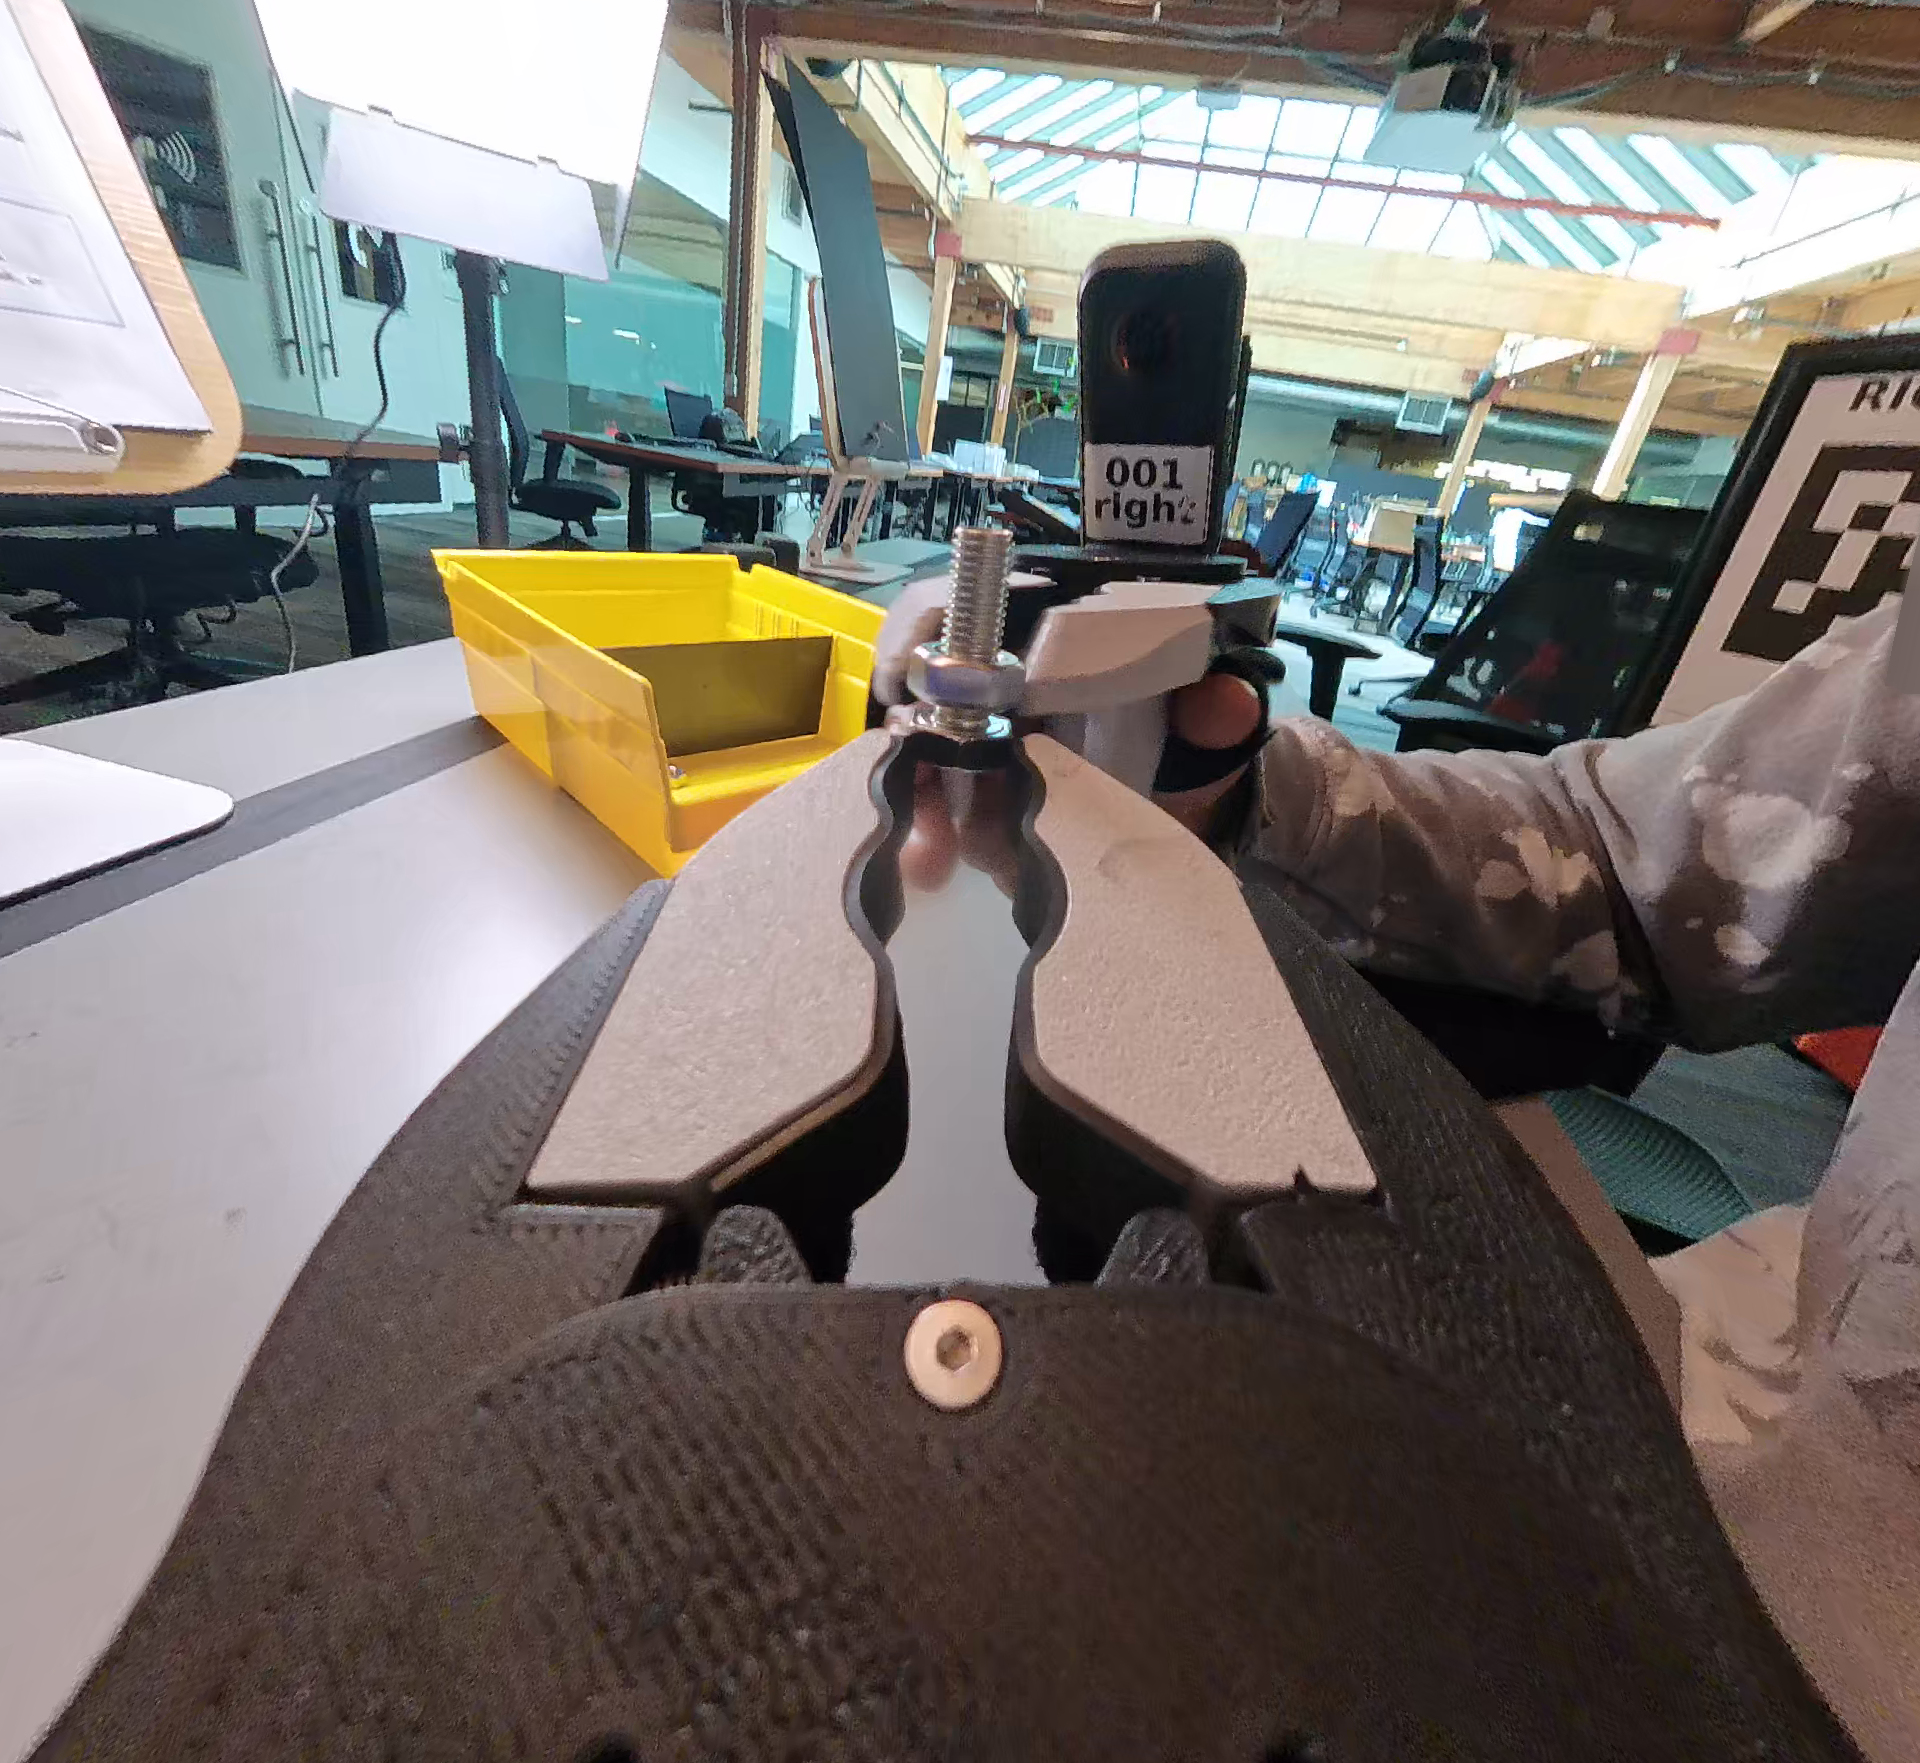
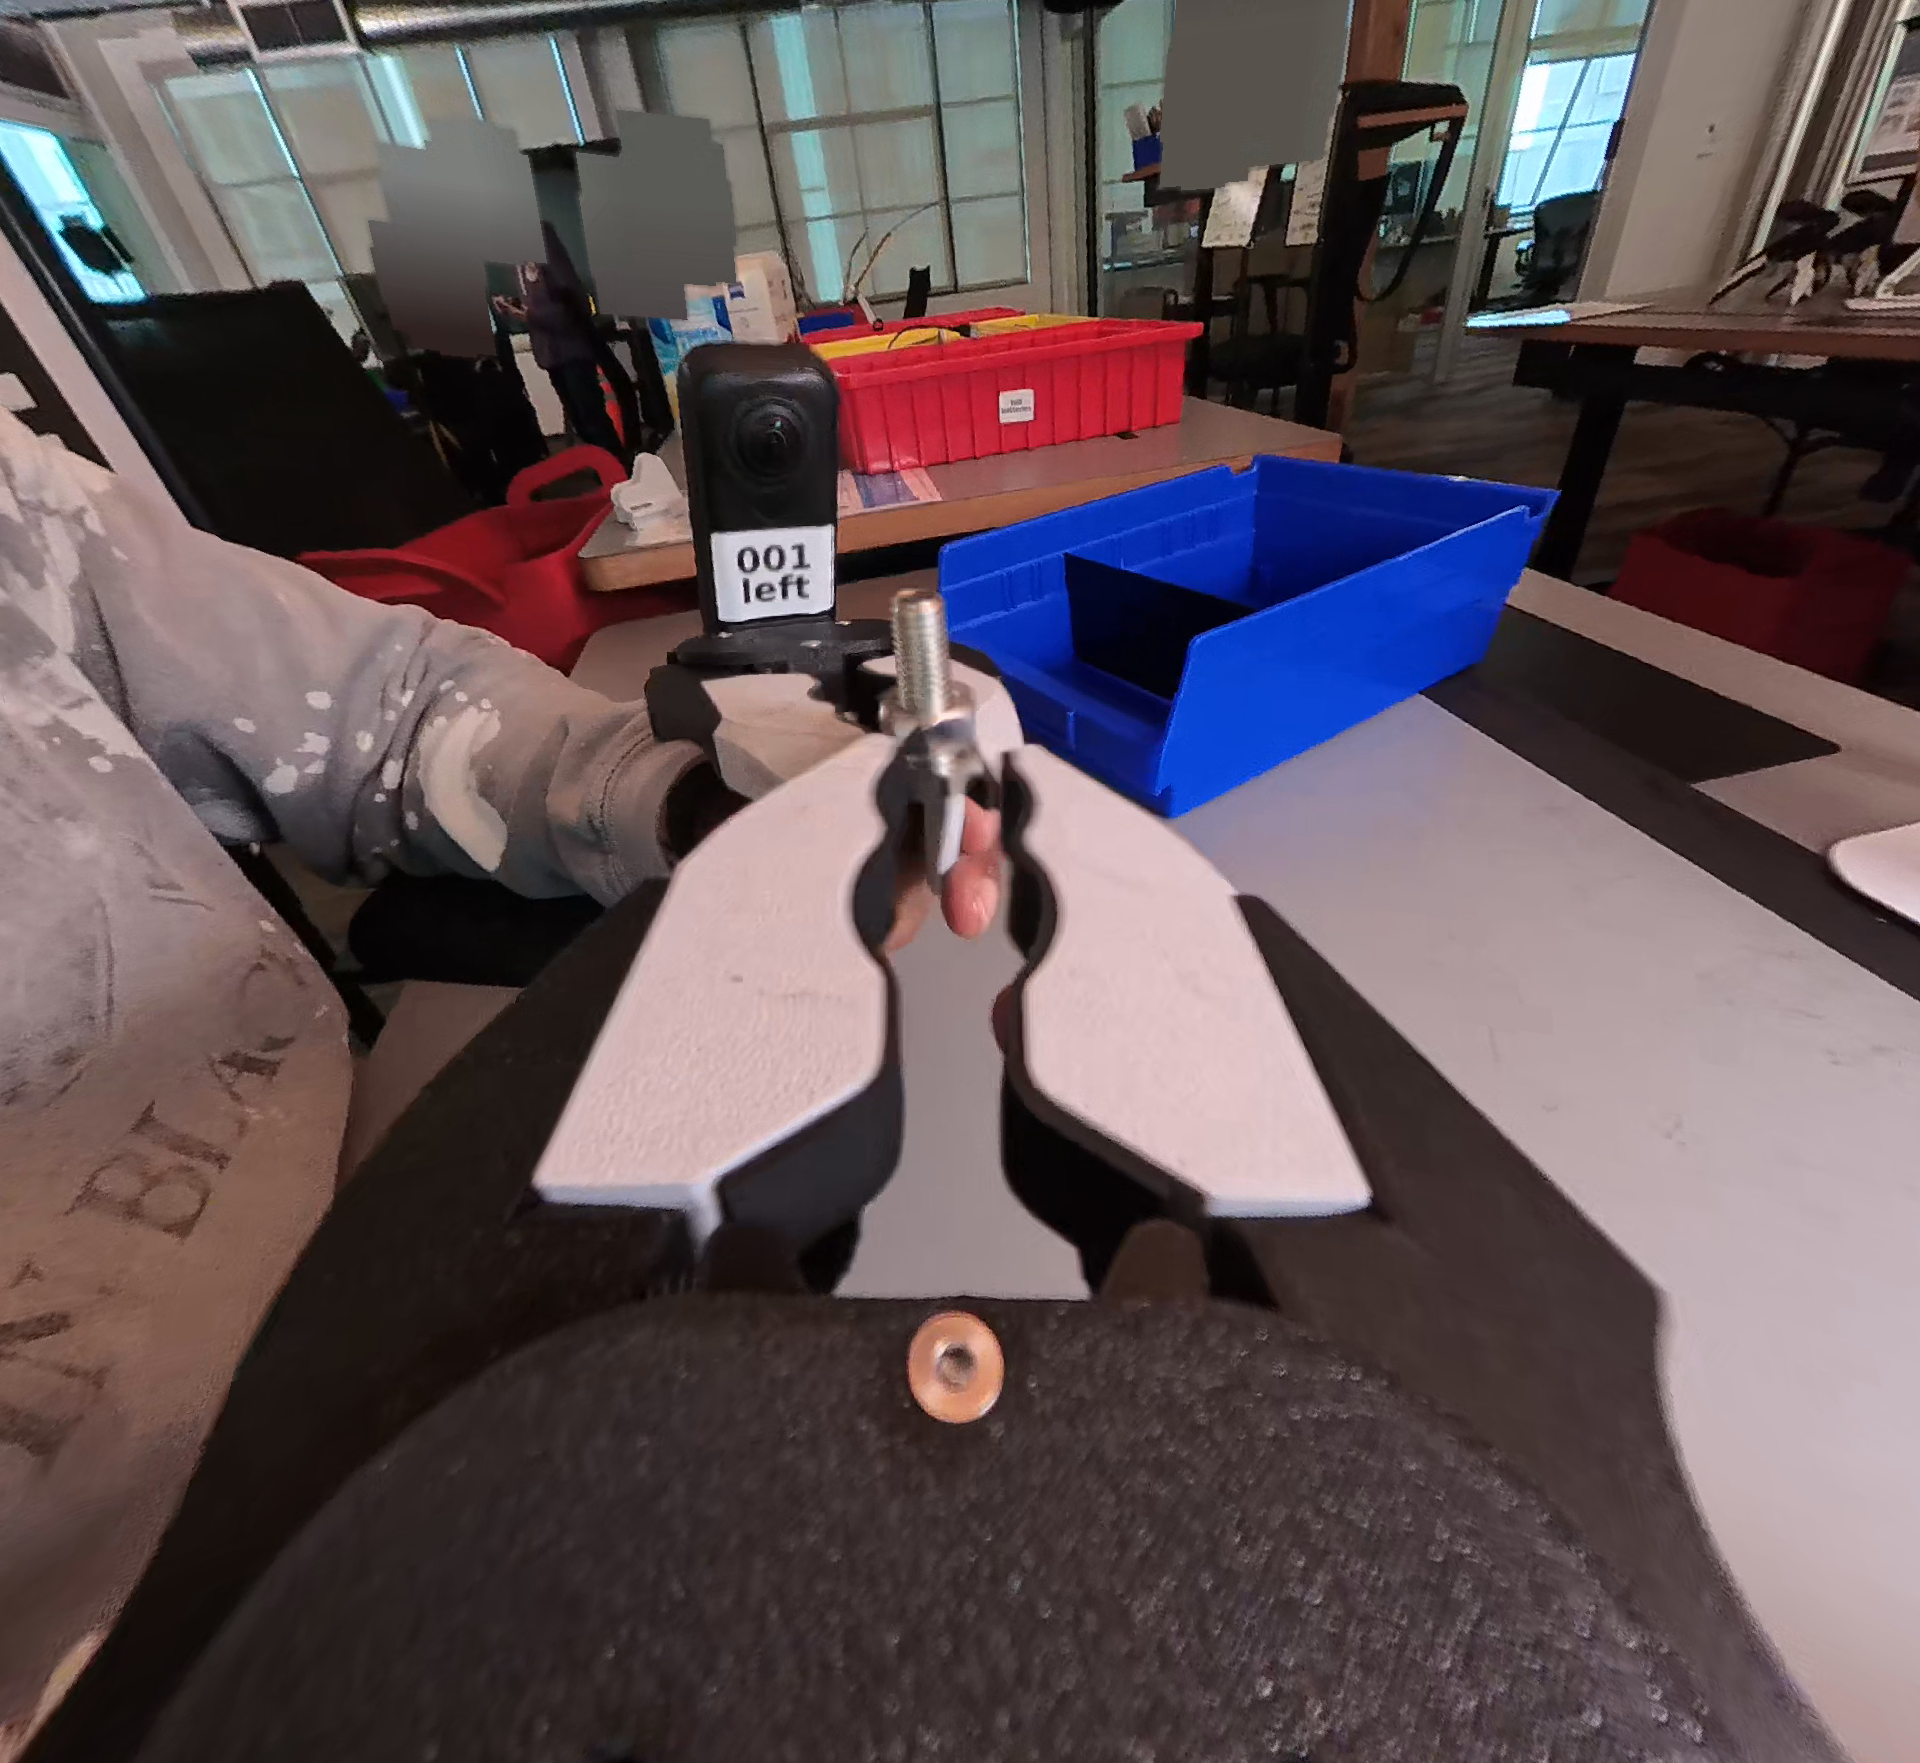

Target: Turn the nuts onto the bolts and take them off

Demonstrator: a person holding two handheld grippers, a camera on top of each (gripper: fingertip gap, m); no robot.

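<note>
A silver bolt (image 1: pixel 977 586) stands upright in the air between both grippers, its threaded end up. A silver nut (image 1: pixel 961 674) sits low on the thread, above a washer. My left gripper (image 1: pixel 954 752) is shut on the bolt's head from below the washer. The right gripper's white fingers (image 1: pixel 1122 643) close on the nut from the far side. In the right wrist view my right gripper (image 2: pixel 940 757) is shut at the base of the bolt (image 2: pixel 920 638), and the left gripper's fingers (image 2: pixel 779 716) sit just behind. The exact contact points are partly hidden.
A yellow bin (image 1: pixel 582 633) stands on the grey table (image 1: pixel 260 986) behind and to the left. A blue bin (image 2: pixel 1299 633) with a dark divider stands on the table (image 2: pixel 1558 986) to the right. A red crate (image 2: pixel 1008 394) sits on another table. A person's grey sleeve (image 1: pixel 1558 861) reaches in.
</note>
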